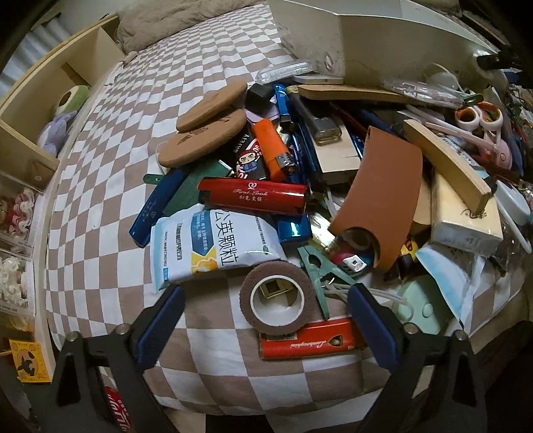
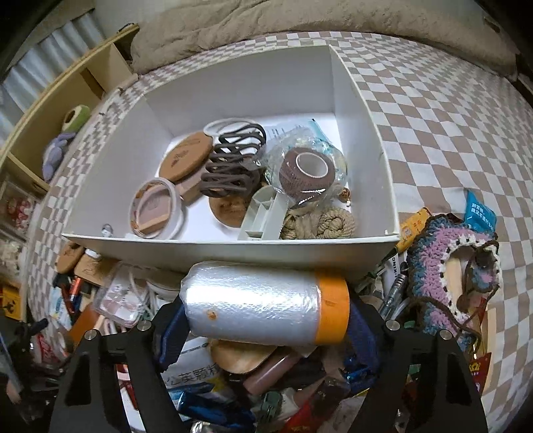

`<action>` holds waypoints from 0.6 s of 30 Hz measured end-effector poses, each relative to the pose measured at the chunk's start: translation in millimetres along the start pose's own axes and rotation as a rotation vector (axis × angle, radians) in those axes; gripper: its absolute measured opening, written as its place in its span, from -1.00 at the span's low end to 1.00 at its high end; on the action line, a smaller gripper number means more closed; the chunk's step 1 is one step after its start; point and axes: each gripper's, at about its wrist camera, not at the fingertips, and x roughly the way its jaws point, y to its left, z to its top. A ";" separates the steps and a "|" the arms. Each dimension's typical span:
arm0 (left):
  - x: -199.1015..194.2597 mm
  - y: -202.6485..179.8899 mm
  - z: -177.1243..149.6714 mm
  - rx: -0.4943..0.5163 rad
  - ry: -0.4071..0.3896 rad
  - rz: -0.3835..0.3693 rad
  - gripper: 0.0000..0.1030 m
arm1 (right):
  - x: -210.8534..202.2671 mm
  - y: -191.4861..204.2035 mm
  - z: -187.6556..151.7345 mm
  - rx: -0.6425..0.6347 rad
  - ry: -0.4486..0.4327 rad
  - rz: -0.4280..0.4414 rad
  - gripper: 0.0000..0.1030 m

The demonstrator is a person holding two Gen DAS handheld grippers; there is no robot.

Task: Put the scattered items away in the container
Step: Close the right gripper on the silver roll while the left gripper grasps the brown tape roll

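Observation:
In the left wrist view a heap of small items lies on the checkered bedspread (image 1: 133, 150): lighters, cork coasters (image 1: 203, 133), a white sachet (image 1: 213, 246), scissors (image 1: 479, 116). My left gripper (image 1: 266, 296) is open, its jaws standing wide on either side of a brown tape roll (image 1: 278, 296) without touching it; a red box (image 1: 309, 343) lies just behind the roll. In the right wrist view my right gripper (image 2: 266, 304) is shut on a roll of clear film with an orange end (image 2: 263, 306), held crosswise in front of the white box (image 2: 233, 239). The box holds several items, among them a brown bandage roll (image 2: 306, 171).
The white box's corner (image 1: 366, 33) rises behind the heap. A crocheted piece (image 2: 446, 266) and more clutter lie right of the right gripper. A wooden shelf (image 1: 50, 100) with plush toys runs along the bed's left side. A beige blanket (image 2: 266, 20) lies at the far end.

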 end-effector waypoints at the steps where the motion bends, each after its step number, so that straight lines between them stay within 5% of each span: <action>1: -0.1 0.9 0.0 -0.003 0.000 0.001 0.88 | -1.9 -0.4 -0.2 0.003 -0.002 0.006 0.59; 11: 3.8 12.9 0.9 -0.084 0.032 -0.118 0.01 | -21.1 -8.7 -6.7 0.021 -0.023 0.045 0.59; 18: -3.0 12.7 2.9 -0.087 0.012 -0.125 -0.18 | -32.0 -21.2 -10.8 0.048 -0.041 0.048 0.59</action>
